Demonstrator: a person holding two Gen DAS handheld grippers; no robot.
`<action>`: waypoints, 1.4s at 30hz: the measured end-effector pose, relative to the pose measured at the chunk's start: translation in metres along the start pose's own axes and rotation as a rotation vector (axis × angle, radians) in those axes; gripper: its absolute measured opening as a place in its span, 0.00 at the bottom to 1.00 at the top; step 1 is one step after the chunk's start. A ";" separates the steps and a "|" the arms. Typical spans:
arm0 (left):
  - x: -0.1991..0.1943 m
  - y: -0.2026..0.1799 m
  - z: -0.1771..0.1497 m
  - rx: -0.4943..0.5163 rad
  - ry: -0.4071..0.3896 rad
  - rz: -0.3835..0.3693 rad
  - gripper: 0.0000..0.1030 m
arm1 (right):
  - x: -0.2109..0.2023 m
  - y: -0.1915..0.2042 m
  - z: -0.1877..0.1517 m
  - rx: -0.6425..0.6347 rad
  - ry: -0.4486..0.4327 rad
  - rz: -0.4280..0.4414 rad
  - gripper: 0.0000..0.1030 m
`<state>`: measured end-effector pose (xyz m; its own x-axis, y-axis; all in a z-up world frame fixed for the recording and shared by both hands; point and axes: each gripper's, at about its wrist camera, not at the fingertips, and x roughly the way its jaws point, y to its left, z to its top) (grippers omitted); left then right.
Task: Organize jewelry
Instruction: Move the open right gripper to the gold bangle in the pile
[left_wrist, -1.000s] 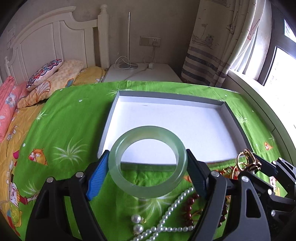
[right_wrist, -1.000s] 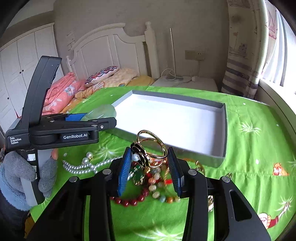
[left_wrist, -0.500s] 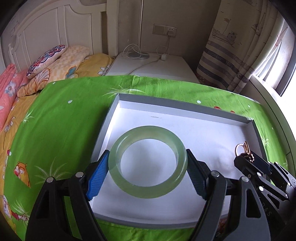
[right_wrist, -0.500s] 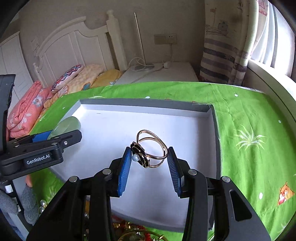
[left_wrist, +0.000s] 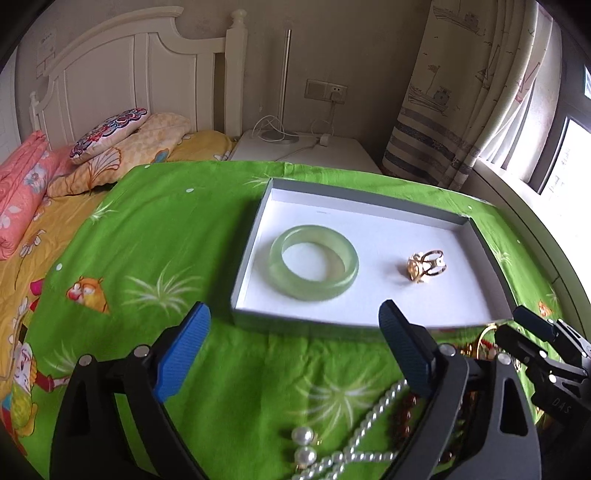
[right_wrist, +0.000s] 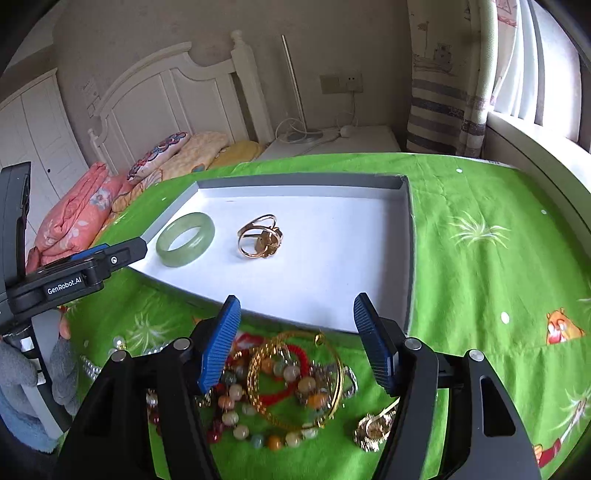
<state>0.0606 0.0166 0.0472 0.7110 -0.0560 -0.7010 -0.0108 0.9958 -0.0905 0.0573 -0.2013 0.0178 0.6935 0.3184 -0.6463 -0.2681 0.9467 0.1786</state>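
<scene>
On green bedspread (left_wrist: 155, 236), grey tray (left_wrist: 369, 201) holds bangle (left_wrist: 314, 262), ring (left_wrist: 424, 266).

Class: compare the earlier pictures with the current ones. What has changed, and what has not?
Both grippers let go and pulled back: the left gripper released the green bangle, the right gripper the gold ring. Both now lie in the tray. The jewelry pile stayed put.

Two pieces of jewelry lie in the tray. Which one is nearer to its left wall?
The green jade bangle. It lies close to the left wall of the tray, while the gold ring lies nearer the middle, apart from the bangle.
</scene>
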 end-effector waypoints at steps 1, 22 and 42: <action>-0.006 0.001 -0.007 -0.003 -0.006 -0.001 0.89 | -0.008 0.001 -0.006 -0.012 -0.011 -0.009 0.60; -0.040 0.017 -0.073 -0.082 -0.012 -0.108 0.95 | -0.037 -0.014 -0.044 0.002 0.022 0.032 0.59; -0.039 0.014 -0.071 -0.081 -0.012 -0.114 0.96 | -0.018 0.007 -0.034 -0.091 0.064 0.071 0.54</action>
<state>-0.0178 0.0271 0.0231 0.7189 -0.1673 -0.6747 0.0141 0.9739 -0.2265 0.0203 -0.2023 0.0059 0.6276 0.3776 -0.6809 -0.3763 0.9127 0.1593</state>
